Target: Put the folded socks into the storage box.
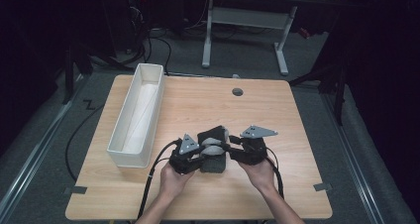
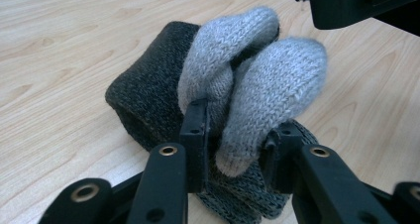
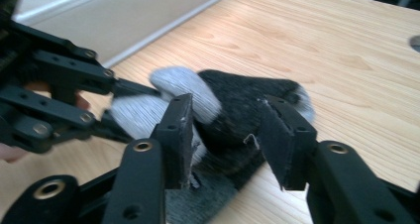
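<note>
Two tongs at one bundle of knitted socks

On the pale wooden tabletop [image 1: 277,110] there are two hand-held black tongs, one dark charcoal knitted sock [image 2: 148,105], one light grey knitted sock [image 2: 277,85] folded so that it shows as two rounded lobes, and one long white rectangular plastic bin [image 1: 136,112]. Whether more socks are tucked into the bundle cannot be told.

The bundle lies near the front middle of the tabletop, directly between the two tongs and well apart from the white bin, which stands along the left edge. In the high view the left tongs [image 1: 195,152] come at the bundle from its left and the right tongs [image 1: 233,147] from its right, each carried by one hand, so the socks sit at the meeting point of the two tools.

In the left gripper view the left tongs [image 2: 233,135] are closed on the light grey sock: the lower end of one lobe hangs between the two black jaws, which press against it on either side, with the charcoal sock lying behind and beneath. In the right gripper view the right tongs [image 3: 223,125] stand open, their jaws straddling the charcoal sock [image 3: 247,100] without pressing on it, while the grey lobes [image 3: 183,92] lie just beyond the left jaw
</note>
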The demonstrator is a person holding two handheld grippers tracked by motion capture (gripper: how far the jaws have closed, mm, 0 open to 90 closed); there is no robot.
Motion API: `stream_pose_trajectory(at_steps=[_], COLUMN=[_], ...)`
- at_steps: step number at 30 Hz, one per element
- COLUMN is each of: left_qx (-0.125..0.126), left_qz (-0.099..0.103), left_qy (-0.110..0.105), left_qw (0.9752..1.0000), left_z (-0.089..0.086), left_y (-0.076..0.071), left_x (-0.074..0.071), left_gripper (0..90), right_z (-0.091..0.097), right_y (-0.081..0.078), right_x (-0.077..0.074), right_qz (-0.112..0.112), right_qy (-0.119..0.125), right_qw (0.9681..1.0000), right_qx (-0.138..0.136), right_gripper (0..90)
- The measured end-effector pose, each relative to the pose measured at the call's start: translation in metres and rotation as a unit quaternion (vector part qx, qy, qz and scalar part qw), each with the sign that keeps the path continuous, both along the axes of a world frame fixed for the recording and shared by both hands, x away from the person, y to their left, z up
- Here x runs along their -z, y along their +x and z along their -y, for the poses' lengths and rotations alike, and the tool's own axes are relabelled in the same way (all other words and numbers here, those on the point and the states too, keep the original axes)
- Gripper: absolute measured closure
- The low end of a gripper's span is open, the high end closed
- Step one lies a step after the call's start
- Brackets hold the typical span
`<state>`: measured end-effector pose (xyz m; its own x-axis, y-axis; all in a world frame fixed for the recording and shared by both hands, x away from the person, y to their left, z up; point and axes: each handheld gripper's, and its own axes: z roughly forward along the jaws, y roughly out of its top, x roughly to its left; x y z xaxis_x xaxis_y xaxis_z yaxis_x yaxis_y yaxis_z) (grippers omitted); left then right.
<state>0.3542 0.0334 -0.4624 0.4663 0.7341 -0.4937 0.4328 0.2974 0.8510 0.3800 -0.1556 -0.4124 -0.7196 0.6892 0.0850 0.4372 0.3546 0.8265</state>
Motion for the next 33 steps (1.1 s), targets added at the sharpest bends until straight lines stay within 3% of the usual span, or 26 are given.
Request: stream_pose_trajectory(at_steps=[6, 13, 20, 27, 29, 33], left_qx=[0.011, 0.010, 0.007, 0.005, -0.002, -0.014], left_qz=[-0.011, -0.028, -0.029, -0.026, -0.030, -0.037], left_qy=[0.004, 0.000, -0.014, -0.026, -0.020, -0.018], left_qw=[0.9999, 0.9996, 0.9995, 0.9993, 0.9993, 0.9991], left_z=[0.000, 0.001, -0.003, -0.003, -0.003, -0.001], left_y=[-0.003, -0.006, -0.015, -0.023, -0.022, -0.019], left_x=[0.002, 0.013, 0.013, 0.011, 0.011, 0.014], left_gripper=[62.5, 54.4, 44.0, 42.9, 43.0, 43.8], right_z=[-0.010, -0.014, -0.013, -0.017, -0.016, -0.010], right_y=[-0.001, -0.001, -0.002, -0.003, -0.004, -0.008], right_x=[0.003, 0.014, 0.024, 0.028, 0.030, 0.031], right_qz=[-0.009, -0.021, -0.023, -0.019, -0.021, -0.020], right_qy=[-0.005, -0.036, -0.053, -0.066, -0.063, -0.052], right_qw=[0.9997, 0.9981, 0.9973, 0.9964, 0.9965, 0.9971], right_qx=[-0.023, -0.046, -0.046, -0.050, -0.051, -0.051], right_gripper=[56.2, 75.6, 85.7, 86.5, 86.2, 76.7])
